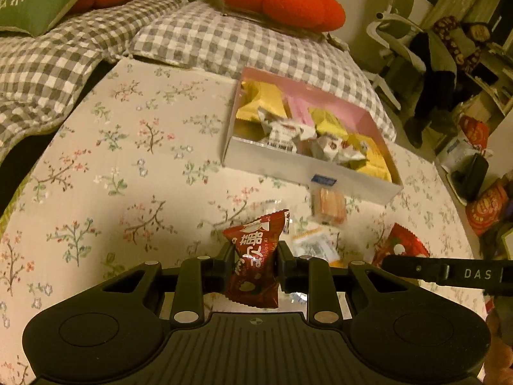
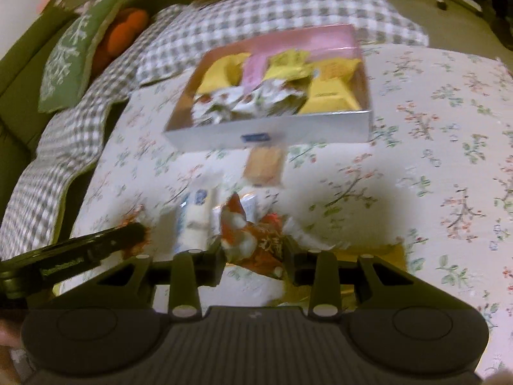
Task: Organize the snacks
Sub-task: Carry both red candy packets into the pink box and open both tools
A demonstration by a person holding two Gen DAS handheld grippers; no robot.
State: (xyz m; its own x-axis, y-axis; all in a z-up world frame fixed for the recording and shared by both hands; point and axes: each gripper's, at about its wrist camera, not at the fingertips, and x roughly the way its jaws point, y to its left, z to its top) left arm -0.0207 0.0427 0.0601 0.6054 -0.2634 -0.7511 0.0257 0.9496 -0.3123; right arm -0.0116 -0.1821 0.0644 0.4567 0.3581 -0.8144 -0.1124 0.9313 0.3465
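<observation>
Floral cloth tabletop [image 1: 128, 147] | gingham cushions [image 1: 205, 38] behind | snack box [image 1: 307, 173] mid-table | left hand-held gripper [image 1: 253, 263] pinching red packet [image 1: 256, 256] | right hand-held gripper [image 2: 253, 253] pinching red-orange packet [image 2: 256, 240]

Warm, dim indoor light — right wrist view motion-blurred, fisheye edges bent

Your left gripper [image 1: 255, 264] is matt black plastic, ribbed at the base, and pinches a glossy red foil wrapper [image 1: 256, 263]. Your right gripper [image 2: 253, 256], of the same matt plastic, clamps a shiny, crinkled red packet [image 2: 256, 240]. The box [image 1: 275, 168] looks like smooth white card, pink inside. Under it you have quilted floral cloth [image 1: 128, 160], matt and slightly puckered.
</observation>
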